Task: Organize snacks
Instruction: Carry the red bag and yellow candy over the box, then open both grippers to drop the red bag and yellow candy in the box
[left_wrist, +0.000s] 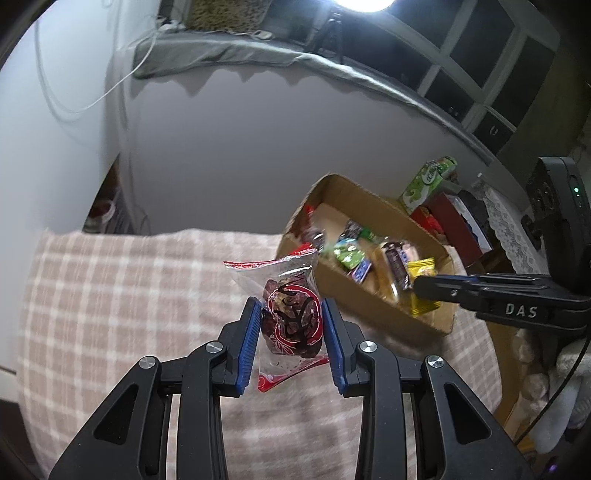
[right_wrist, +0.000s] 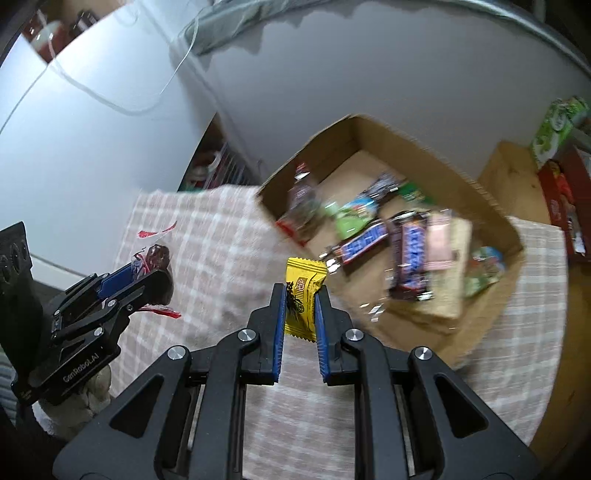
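Both claws are closed on snacks: the left gripper (left_wrist: 290, 328) on a clear date packet (left_wrist: 290, 314), the right gripper (right_wrist: 300, 314) on an upright yellow sachet (right_wrist: 303, 295). The box (right_wrist: 491, 218) lies ahead and right, nearer the right gripper, with bars (right_wrist: 410, 254) already inside.

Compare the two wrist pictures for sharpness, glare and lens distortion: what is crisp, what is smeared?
Left wrist view: the date packet in the left tool is crisp, the cardboard box smeared, a lamp flares at top, and edges curve. Right wrist view: the yellow packet is sharp; the box's snacks streak.
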